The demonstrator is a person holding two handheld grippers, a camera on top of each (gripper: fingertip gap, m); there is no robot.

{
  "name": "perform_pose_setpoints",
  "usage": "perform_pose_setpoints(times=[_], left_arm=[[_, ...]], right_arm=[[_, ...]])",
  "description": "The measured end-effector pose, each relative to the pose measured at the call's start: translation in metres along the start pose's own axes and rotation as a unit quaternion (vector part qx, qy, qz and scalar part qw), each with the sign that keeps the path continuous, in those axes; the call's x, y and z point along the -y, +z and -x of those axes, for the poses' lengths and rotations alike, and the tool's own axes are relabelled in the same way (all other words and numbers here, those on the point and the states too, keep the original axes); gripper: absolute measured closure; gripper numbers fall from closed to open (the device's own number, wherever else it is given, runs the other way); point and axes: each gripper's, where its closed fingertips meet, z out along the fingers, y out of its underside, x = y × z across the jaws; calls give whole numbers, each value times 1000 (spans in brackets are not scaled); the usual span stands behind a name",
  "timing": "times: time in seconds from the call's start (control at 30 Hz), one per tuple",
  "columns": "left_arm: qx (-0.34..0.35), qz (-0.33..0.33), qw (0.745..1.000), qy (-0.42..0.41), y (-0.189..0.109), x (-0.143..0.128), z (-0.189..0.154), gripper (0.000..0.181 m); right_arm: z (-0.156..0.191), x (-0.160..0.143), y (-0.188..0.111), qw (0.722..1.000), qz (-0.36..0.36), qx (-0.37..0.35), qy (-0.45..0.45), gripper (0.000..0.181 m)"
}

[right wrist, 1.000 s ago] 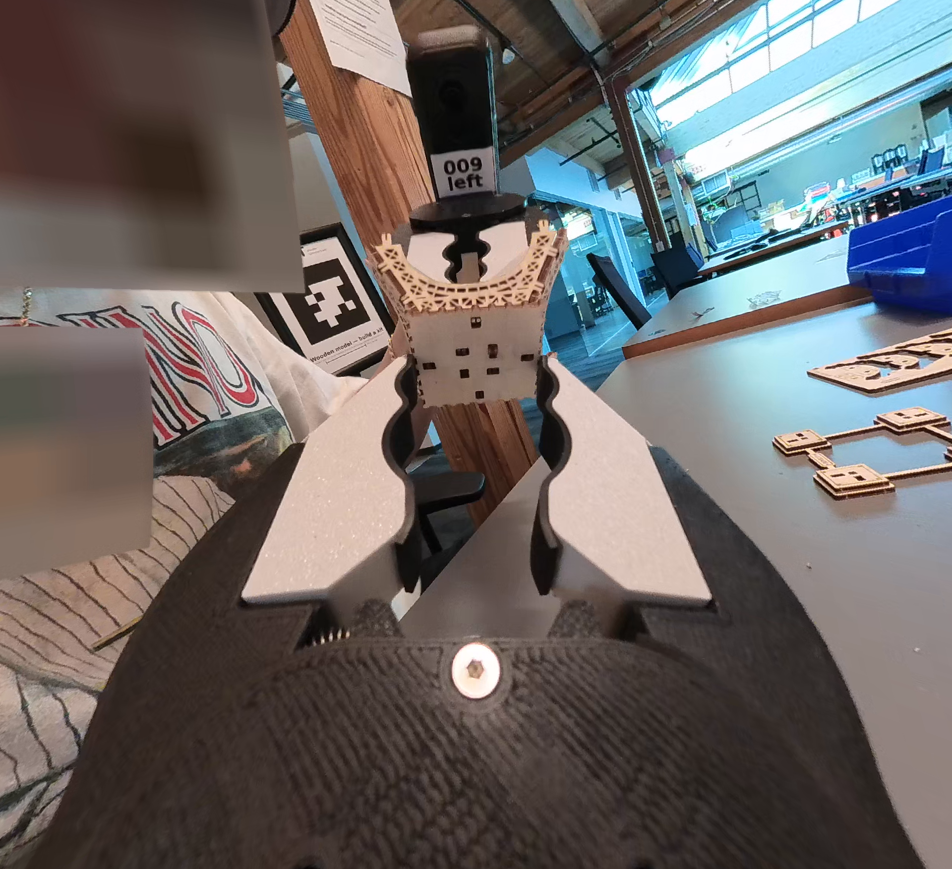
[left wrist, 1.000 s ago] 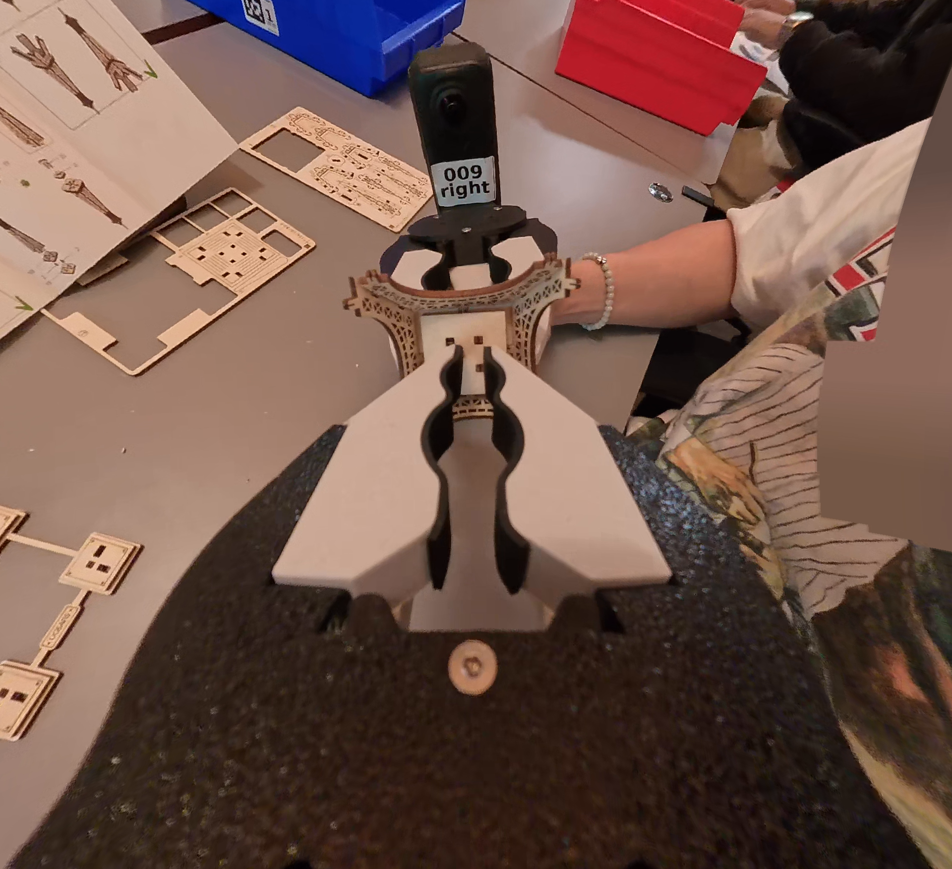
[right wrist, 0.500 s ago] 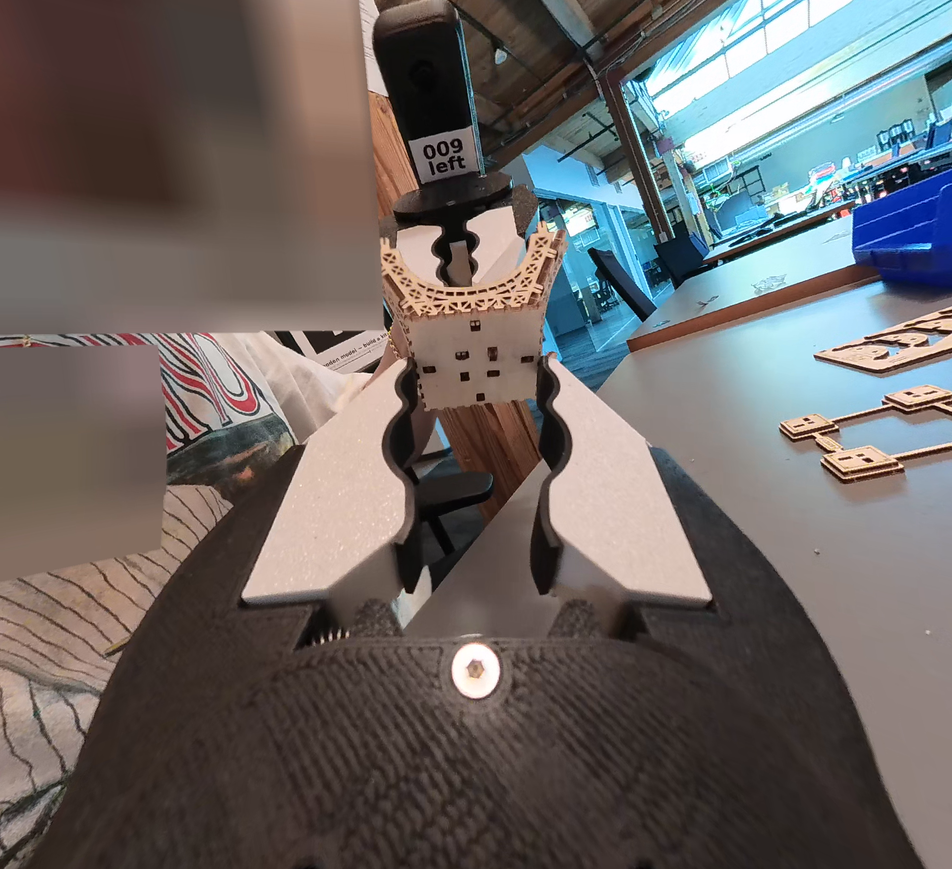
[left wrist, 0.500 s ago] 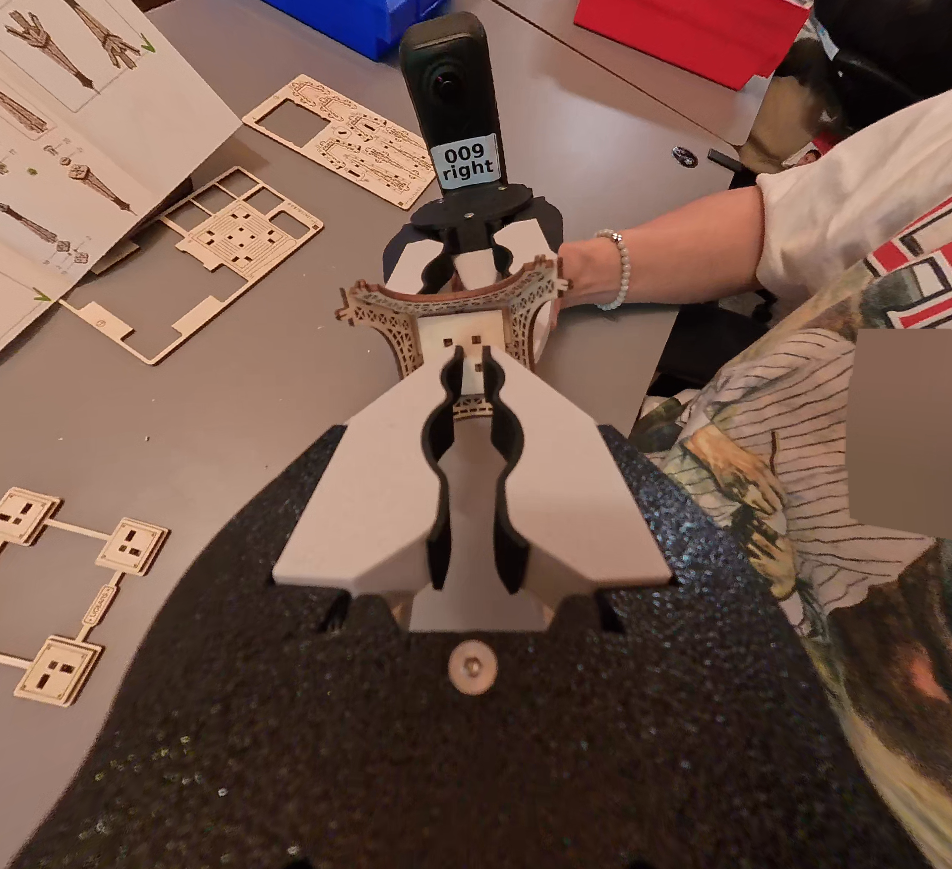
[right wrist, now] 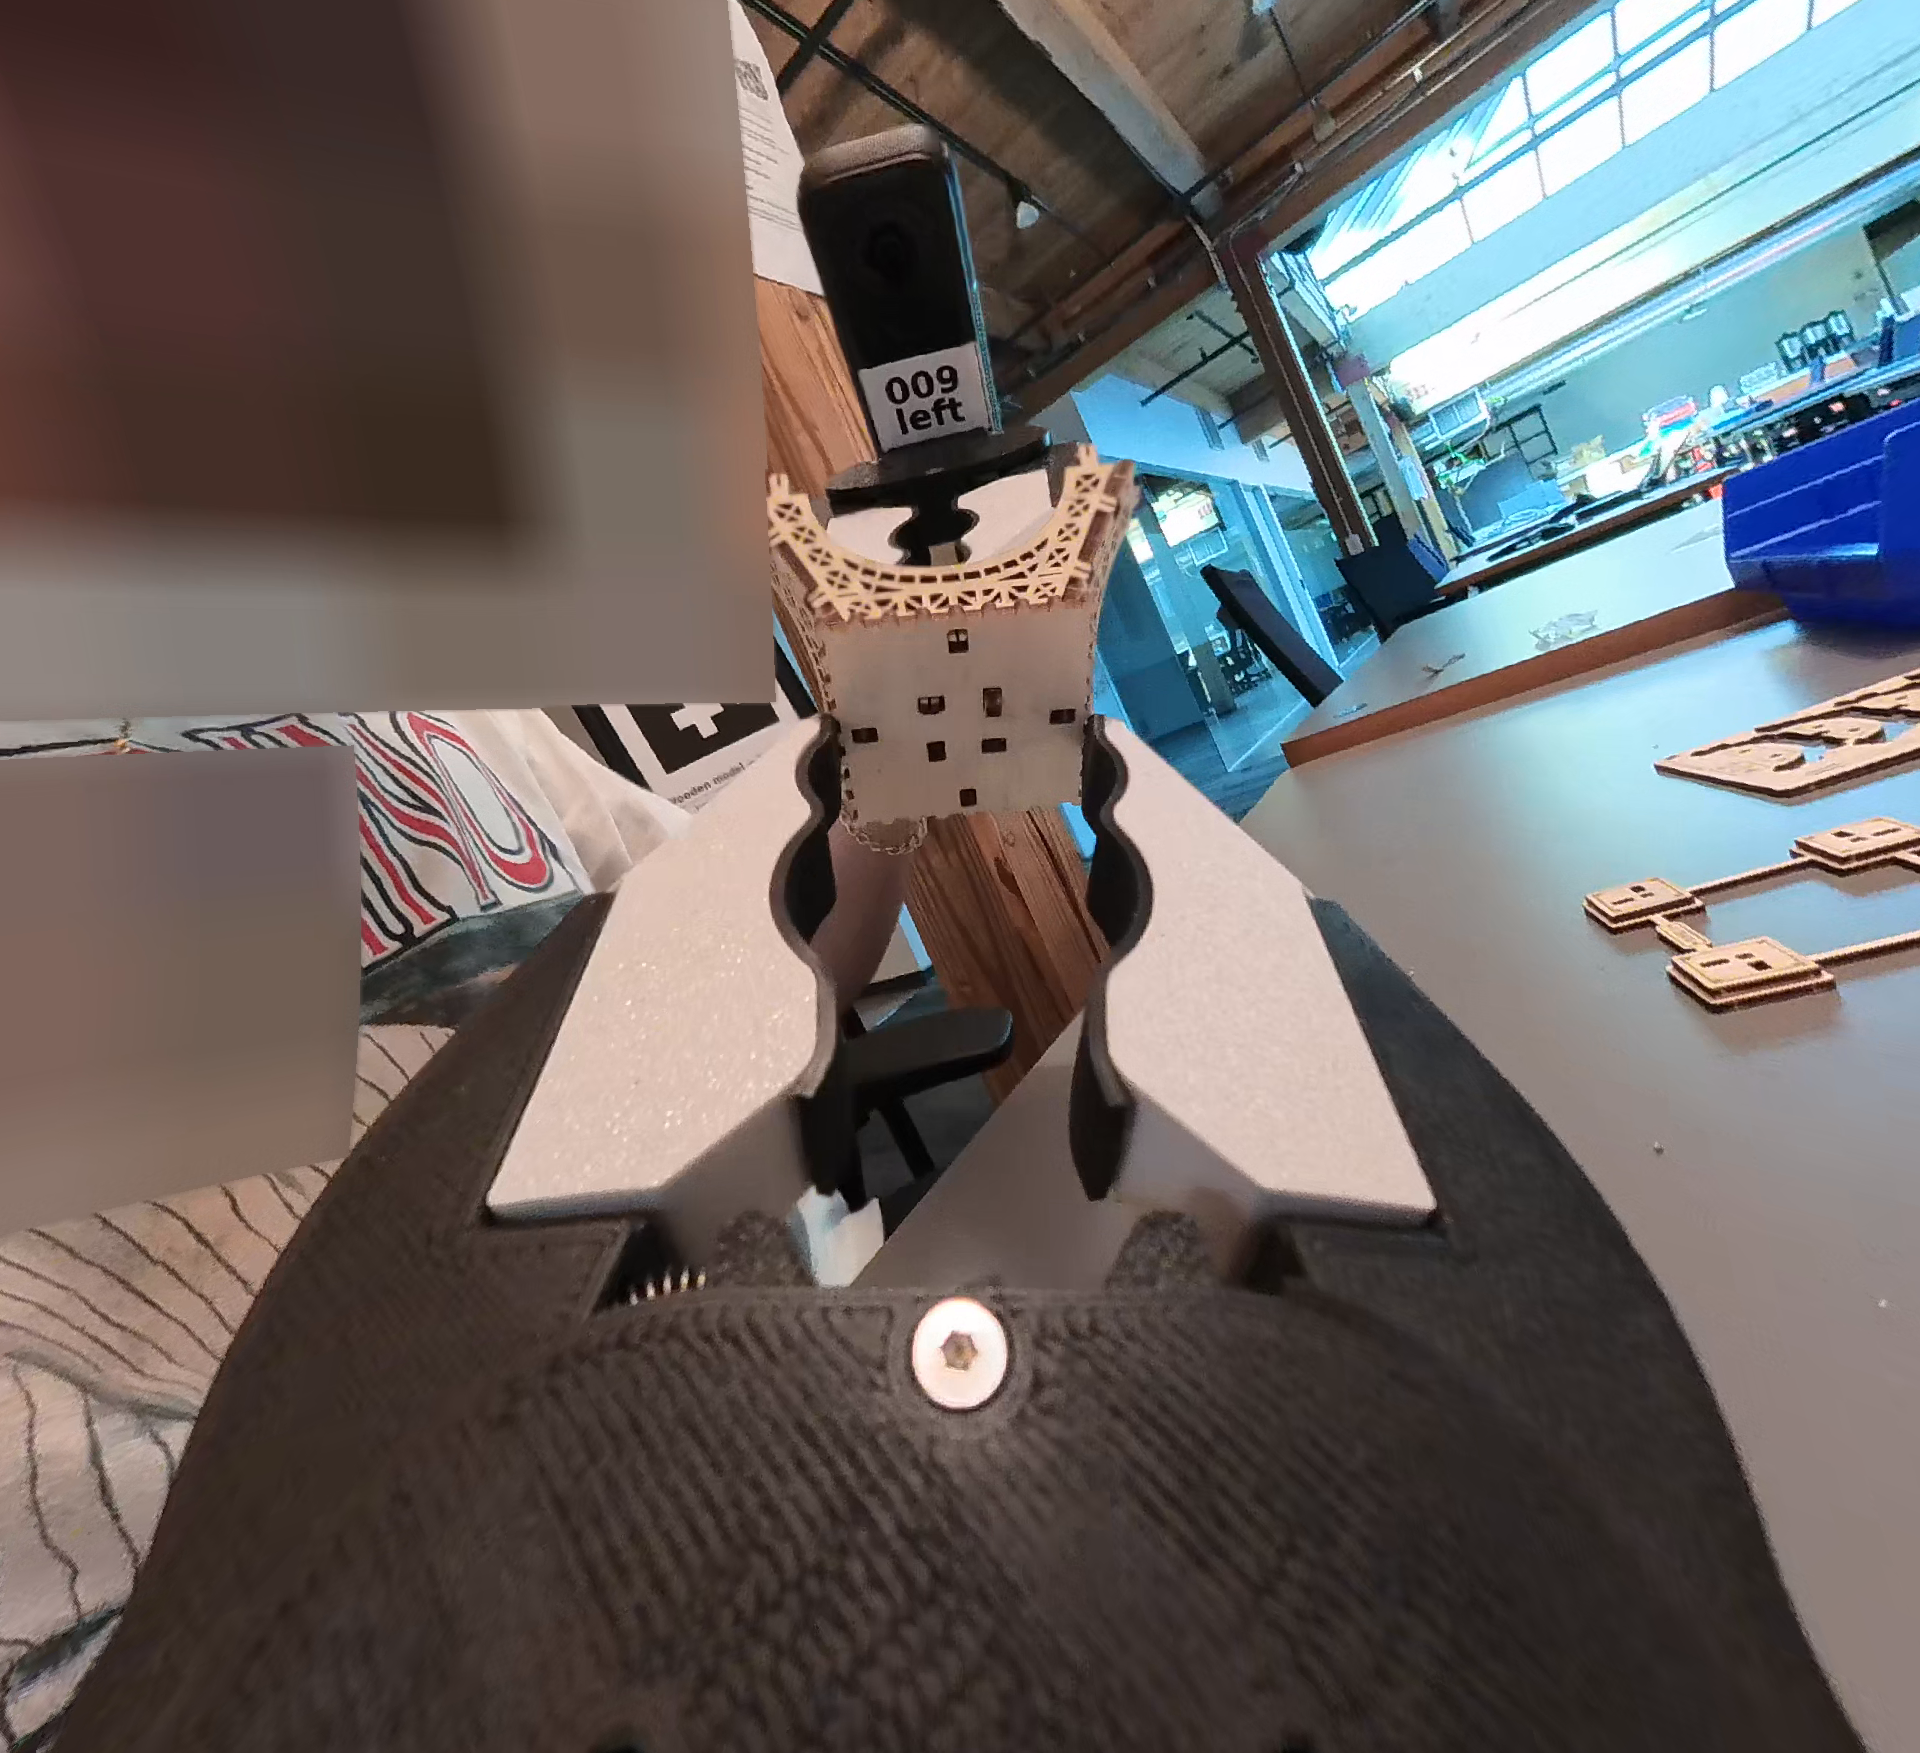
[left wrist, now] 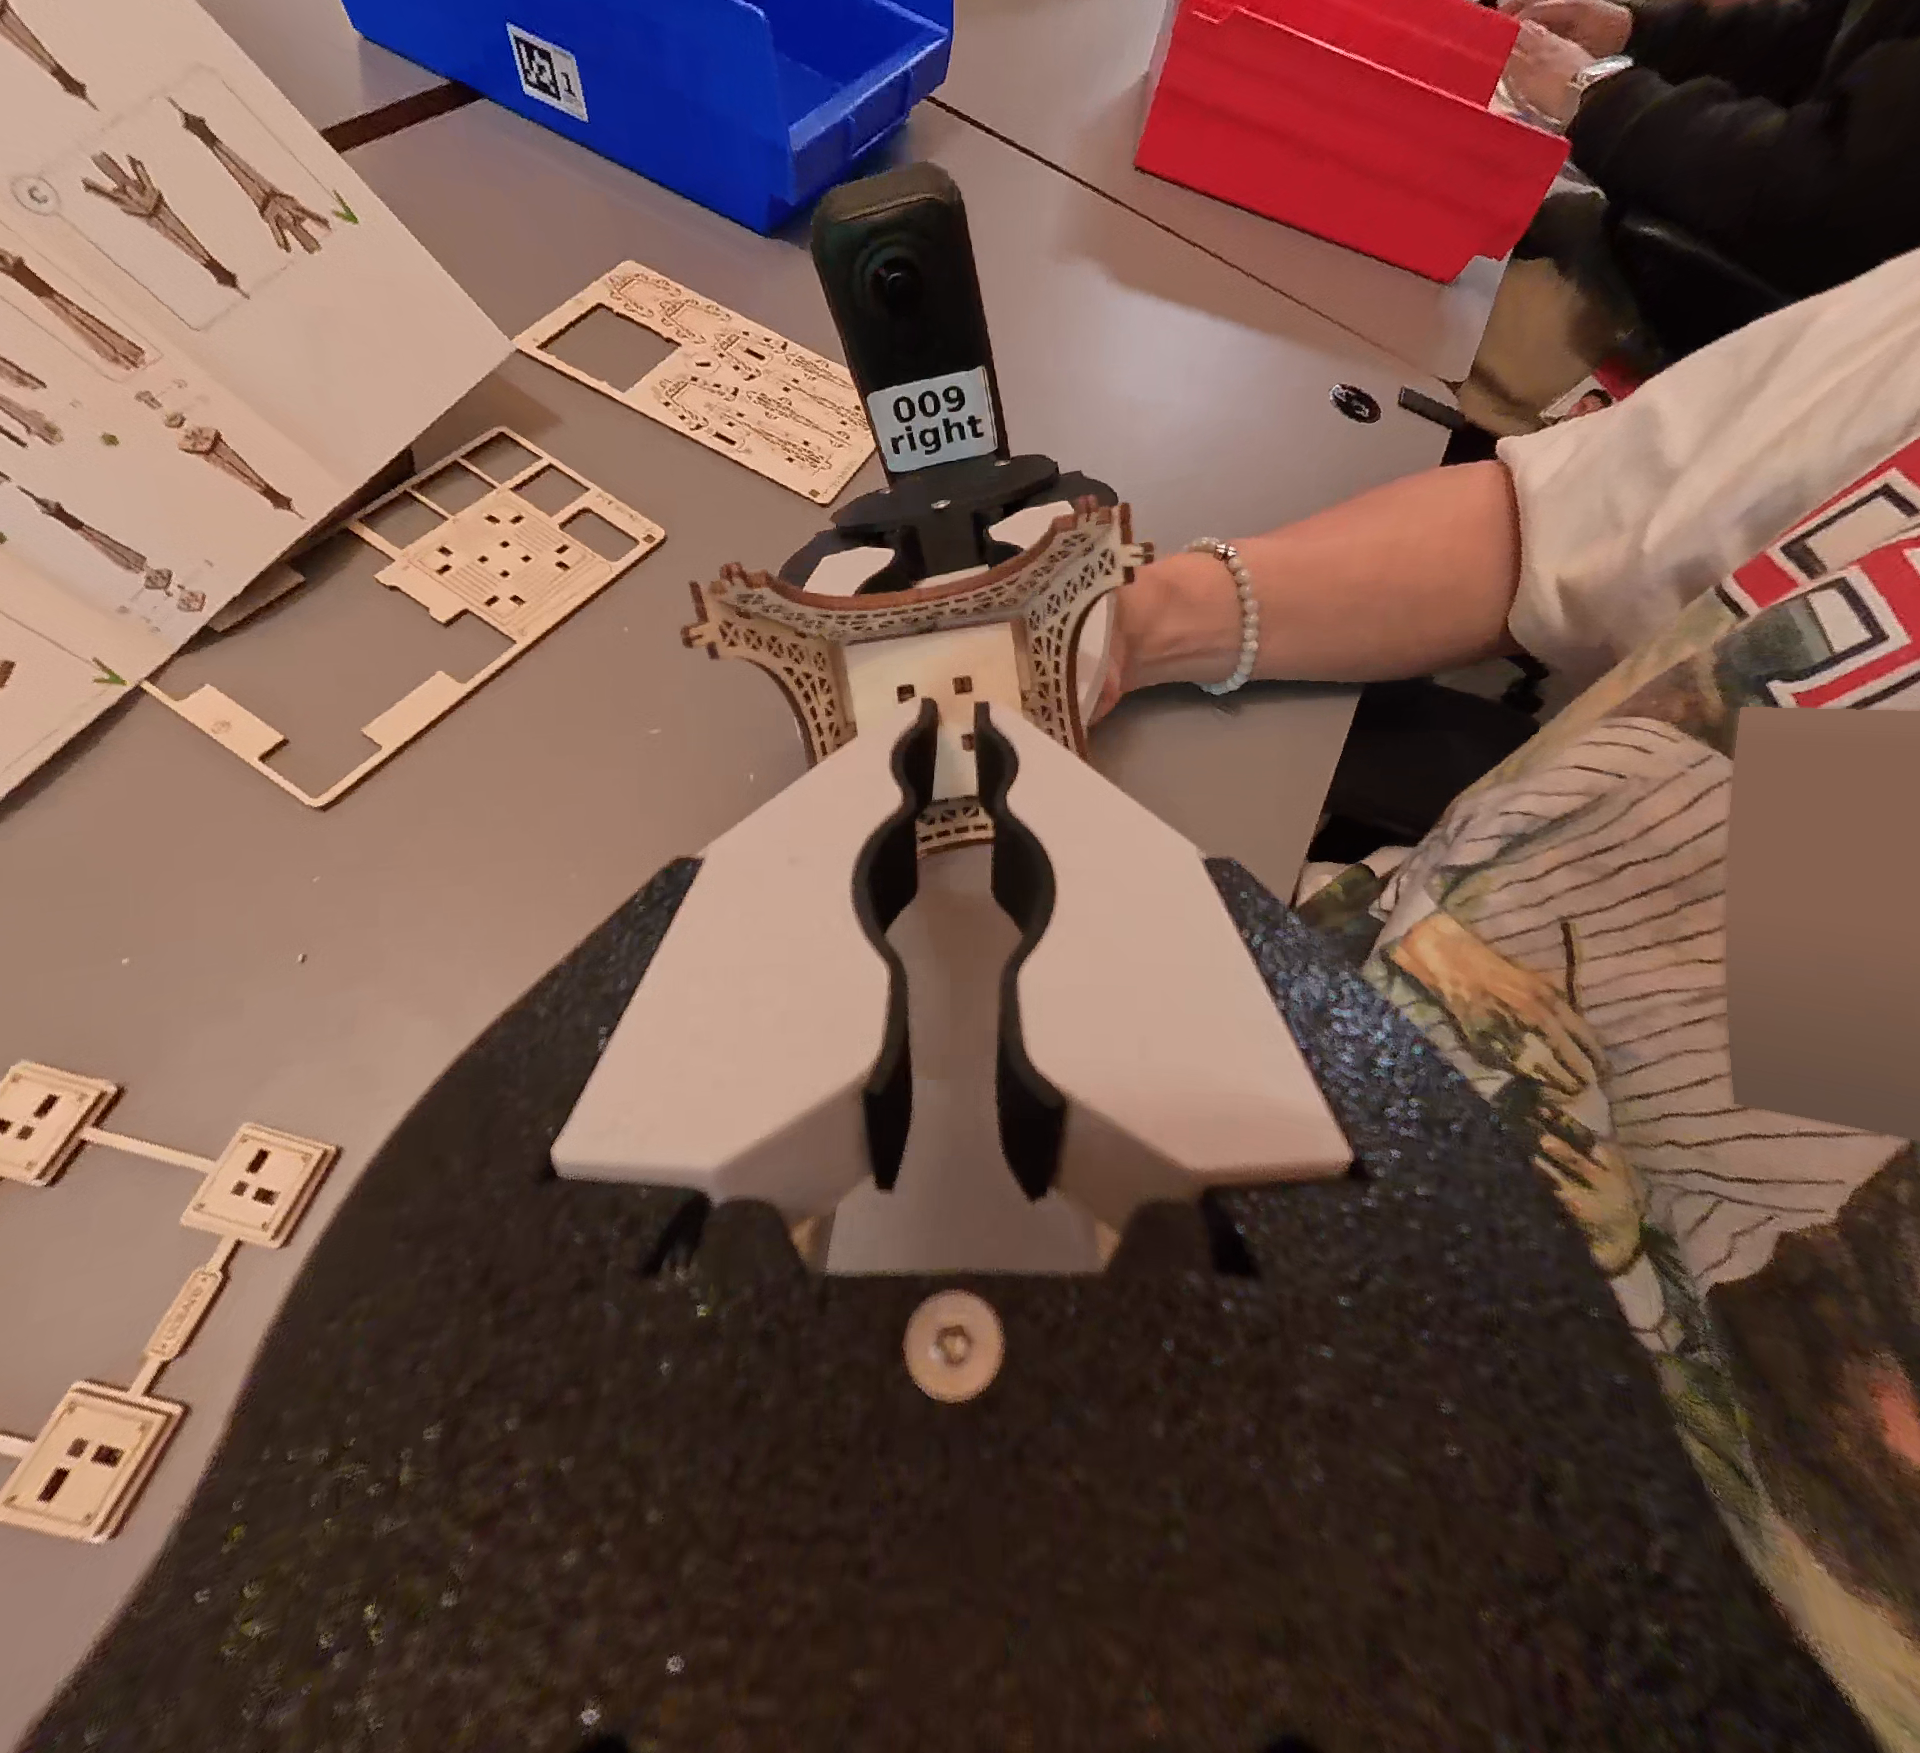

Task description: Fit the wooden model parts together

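Note:
A wooden lattice tower-base model [left wrist: 914, 654] is held in the air between both grippers, near the grey table's [left wrist: 312, 924] right edge. My left gripper [left wrist: 948, 729] is shut on a thin pale panel at the model's near end. In the right wrist view the model [right wrist: 961, 737] shows its square slotted plate, with curved lattice legs flaring away. My right gripper [right wrist: 961, 768] is shut on the plate's two sides. Each gripper faces the other: the right one [left wrist: 935, 540] shows behind the model in the left wrist view, the left one [right wrist: 935, 529] in the right wrist view.
A blue bin [left wrist: 644, 10] and a red bin [left wrist: 1340, 114] stand at the back. An instruction sheet [left wrist: 156, 301], punched wooden sheets [left wrist: 468, 602] and small square parts on a sprue [left wrist: 156, 1288] lie on the left. A person's forearm [left wrist: 1351, 581] reaches in from the right. Both grippers' tips are close together, under 4 cm apart.
Both grippers and the model between them have shifted slightly together, so the table has slid in the views. The grips look unchanged.

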Motion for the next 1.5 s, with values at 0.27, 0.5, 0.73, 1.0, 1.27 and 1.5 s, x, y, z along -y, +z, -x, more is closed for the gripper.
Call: perform_pose_setpoints(times=[0.27, 0.5, 0.73, 1.0, 1.27, 1.5], left_arm=[[-5, -5, 1000, -22, -11, 3, 2, 159], [2, 22, 1000, -15, -2, -7, 2, 157], [0, 8, 1000, -2, -5, -2, 0, 160], [-1, 24, 999, 25, -1, -6, -1, 161], [11, 29, 991, 130, -5, -3, -2, 149], [-7, 28, 984, 174, -1, -1, -2, 153]], right_arm=[[1, 2, -1, 1000, -6, 3, -3, 136], [3, 1, 0, 1000, -5, 8, -5, 136], [2, 2, 0, 1000, -7, 6, -3, 136], [2, 2, -1, 1000, -7, 9, 1, 136], [4, 2, -1, 999, -7, 30, 18, 136], [6, 1, -1, 998, -3, 45, 31, 136]])
